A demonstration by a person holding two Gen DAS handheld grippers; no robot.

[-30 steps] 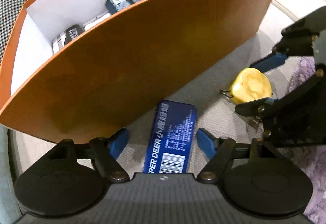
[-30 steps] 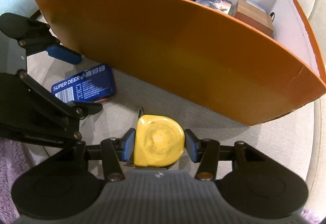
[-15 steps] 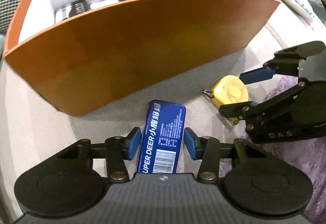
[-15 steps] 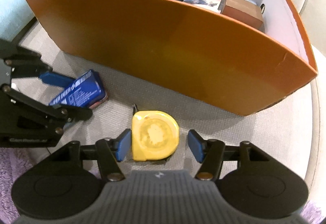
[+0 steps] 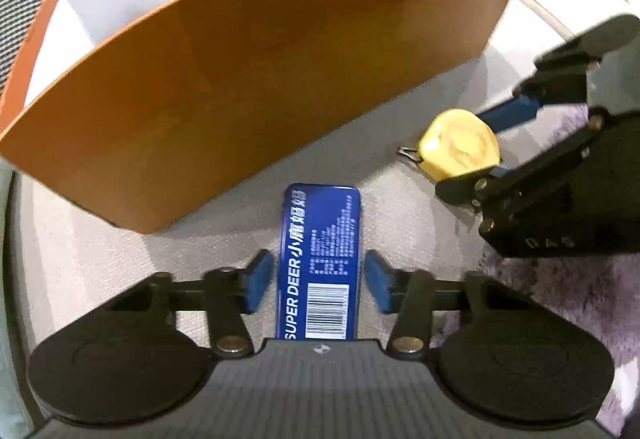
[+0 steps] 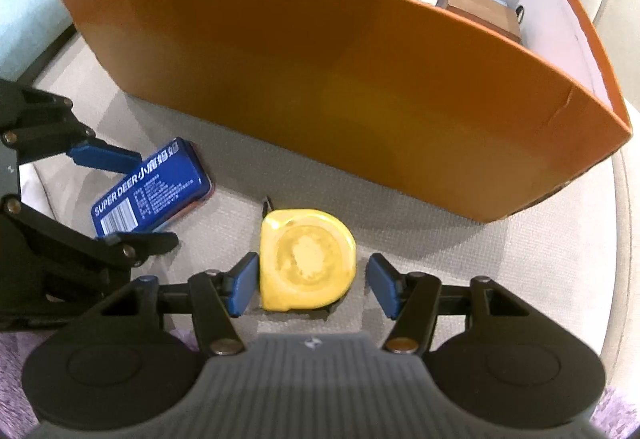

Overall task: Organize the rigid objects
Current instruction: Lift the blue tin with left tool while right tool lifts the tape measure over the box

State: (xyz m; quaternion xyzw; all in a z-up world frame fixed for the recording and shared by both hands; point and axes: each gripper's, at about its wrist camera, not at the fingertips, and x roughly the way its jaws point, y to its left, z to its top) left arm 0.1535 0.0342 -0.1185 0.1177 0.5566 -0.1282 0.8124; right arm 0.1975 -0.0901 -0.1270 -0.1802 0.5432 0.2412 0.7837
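Left wrist view: beside the box [image 5: 280,79], the tin [image 5: 320,263] is being straddled by the left gripper [image 5: 318,281], jaws just closing, pads not yet touching; the tape measure [image 6: 306,259] is being bracketed by the right gripper [image 6: 312,285], jaws closing, a gap at the right pad.

Two close, steeply downward wrist views, sharing the orange box [image 5: 256,79] front.

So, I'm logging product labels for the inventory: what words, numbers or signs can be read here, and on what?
"SUPER DEER", then Chinese characters that look like "小鹿妈妈": on the blue tin, between the left gripper pads.
Barcode and fine print on the blue tin: too small to read.
"DAS": faint, on the right gripper body, seen from the left wrist.
Yellow tape measure: no readable text.
Items in the orange box: labels too blurred.
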